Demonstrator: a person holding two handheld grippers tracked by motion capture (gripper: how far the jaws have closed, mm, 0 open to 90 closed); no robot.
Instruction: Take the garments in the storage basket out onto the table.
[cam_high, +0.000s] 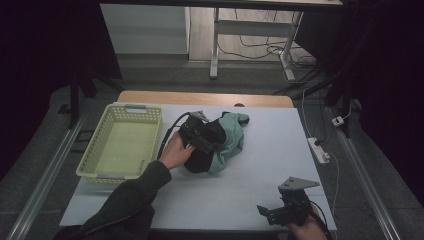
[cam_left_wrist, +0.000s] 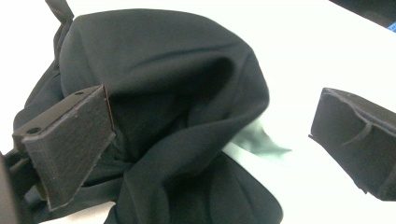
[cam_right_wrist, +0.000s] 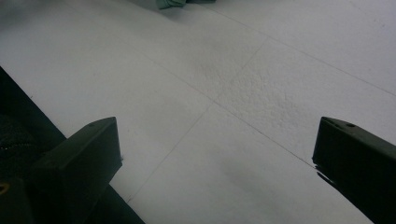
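Lying on the white bench (cam_high: 240, 190), a yellow basket (cam_high: 122, 145) holds nothing; just right of it sits a heap of black cloth (cam_left_wrist: 177, 93) and green cloth (cam_high: 234, 137). The left gripper (cam_high: 197, 132) spreads its jaws wide around the black cloth's fold. Well right of the basket, the right gripper (cam_high: 280, 210) gapes over bare bench.

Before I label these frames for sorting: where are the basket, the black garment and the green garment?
basket (cam_high: 150, 114): high view, far rim.
black garment (cam_left_wrist: 187, 93): left gripper view, bunched middle fold.
green garment (cam_high: 233, 137): high view, right side.
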